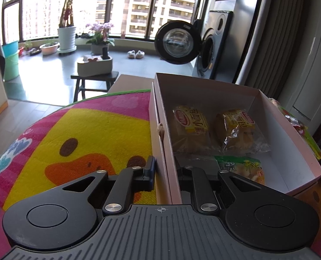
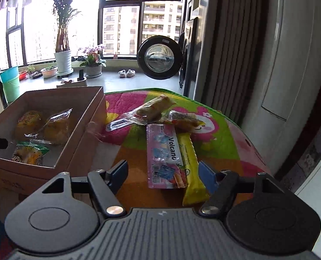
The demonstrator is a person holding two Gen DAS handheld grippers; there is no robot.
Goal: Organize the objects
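Bright balcony room, cartoon mat on the desk [image 2: 138, 190]: snacks half sorted into the box.

Your pink Volcano packet [image 2: 163, 158] lies flat on the mat beside the box [image 2: 82, 134], overlapping a yellow bar [image 2: 192, 173], with two more wrapped snacks [image 2: 156, 108] farther back. Your right hand-held gripper [image 2: 162, 173] hovers released, fingers spread either side of the packet's near end. Your left hand-held gripper [image 1: 167, 171] is clenched on the box's near wall [image 1: 167, 149], steadying it; two bread packs [image 1: 192, 127] and a green bag [image 1: 242, 169] sit inside. You're likely mid-pick: lower, close on the packet alone, then carry it over.
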